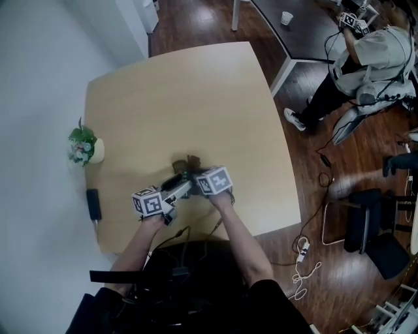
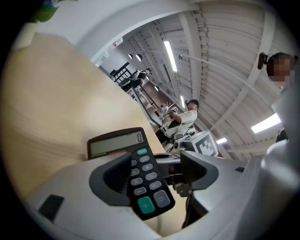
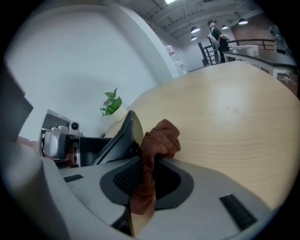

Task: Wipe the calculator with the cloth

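Left gripper point(image 2: 161, 165): jaws wide apart, calculator point(image 2: 146, 178) between, unclamped | right gripper point(image 3: 140, 187): clamped on brown cloth point(image 3: 159, 138) | calculator: lower centre of head view, at bench point(image 3: 234, 112) | progress: cloth just beside calculator; wiping judged unfinished, contact unconfirmed.

Bright even light; fisheye edges dark, warped.

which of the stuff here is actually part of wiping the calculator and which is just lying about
Job in hand:
calculator, between the left gripper's open jaws
brown cloth, pinched in the right gripper's jaws

Lying about:
small potted plant
flat black device at the table's left edge
white cup on the far dark desk
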Action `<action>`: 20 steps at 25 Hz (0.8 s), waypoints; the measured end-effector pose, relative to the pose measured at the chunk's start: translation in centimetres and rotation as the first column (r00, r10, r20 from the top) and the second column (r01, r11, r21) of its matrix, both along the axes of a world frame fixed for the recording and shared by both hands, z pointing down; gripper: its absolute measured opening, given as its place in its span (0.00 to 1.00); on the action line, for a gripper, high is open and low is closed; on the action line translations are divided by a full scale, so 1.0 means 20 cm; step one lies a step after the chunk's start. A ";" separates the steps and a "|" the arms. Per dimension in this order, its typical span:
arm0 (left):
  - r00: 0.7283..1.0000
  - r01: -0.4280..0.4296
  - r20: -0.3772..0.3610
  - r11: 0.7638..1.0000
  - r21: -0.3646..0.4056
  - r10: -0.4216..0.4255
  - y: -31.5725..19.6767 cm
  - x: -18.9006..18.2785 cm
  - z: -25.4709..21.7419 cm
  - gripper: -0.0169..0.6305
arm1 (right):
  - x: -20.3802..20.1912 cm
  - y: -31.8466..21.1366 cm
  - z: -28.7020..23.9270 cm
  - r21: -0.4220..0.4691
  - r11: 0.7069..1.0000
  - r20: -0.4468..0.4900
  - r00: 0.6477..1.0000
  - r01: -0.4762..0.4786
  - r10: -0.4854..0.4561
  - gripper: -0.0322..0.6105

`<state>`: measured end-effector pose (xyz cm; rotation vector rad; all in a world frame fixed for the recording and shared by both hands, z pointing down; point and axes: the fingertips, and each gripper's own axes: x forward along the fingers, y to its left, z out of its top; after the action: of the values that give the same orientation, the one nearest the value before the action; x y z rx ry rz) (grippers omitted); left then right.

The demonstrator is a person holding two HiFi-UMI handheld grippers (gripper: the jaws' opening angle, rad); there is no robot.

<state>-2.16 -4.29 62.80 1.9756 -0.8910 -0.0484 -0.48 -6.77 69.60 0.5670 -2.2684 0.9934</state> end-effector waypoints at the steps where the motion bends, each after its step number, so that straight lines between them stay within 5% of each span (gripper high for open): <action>1: 1.000 0.006 -0.025 1.000 0.003 -0.006 -0.01 0.00 0.00 0.53 | 0.04 -0.05 0.00 0.021 0.999 -0.012 0.999 -0.035 0.036 0.15; 7: 0.988 0.116 -0.106 0.993 0.010 -0.114 -0.03 -0.23 -0.03 0.54 | 0.53 -0.29 -0.15 0.237 0.926 -0.081 0.944 -0.295 0.321 0.15; 10: 0.961 0.198 -0.178 0.977 -0.082 -0.210 0.02 -0.36 0.09 0.54 | 0.63 -0.24 -0.12 0.243 0.948 -0.154 0.957 -0.206 0.247 0.15; 13: 0.936 0.204 -0.257 0.965 -0.166 -0.242 0.05 -0.32 0.21 0.54 | 0.46 -0.06 0.02 0.071 0.994 -0.112 0.990 -0.077 0.085 0.15; 16: 0.926 0.227 -0.236 0.933 -0.279 -0.296 0.07 -0.28 0.34 0.53 | 0.30 0.05 0.08 -0.010 0.998 -0.049 0.997 -0.060 0.059 0.15; 20: 0.910 0.298 -0.225 0.926 -0.231 -0.348 -0.06 -0.41 0.34 0.53 | 0.14 0.01 0.07 -0.010 0.999 -0.015 0.998 -0.053 0.053 0.15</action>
<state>-10.43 -5.54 69.57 1.5803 -0.9992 -0.3944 2.23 -6.60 70.96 0.6312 -2.2442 1.0231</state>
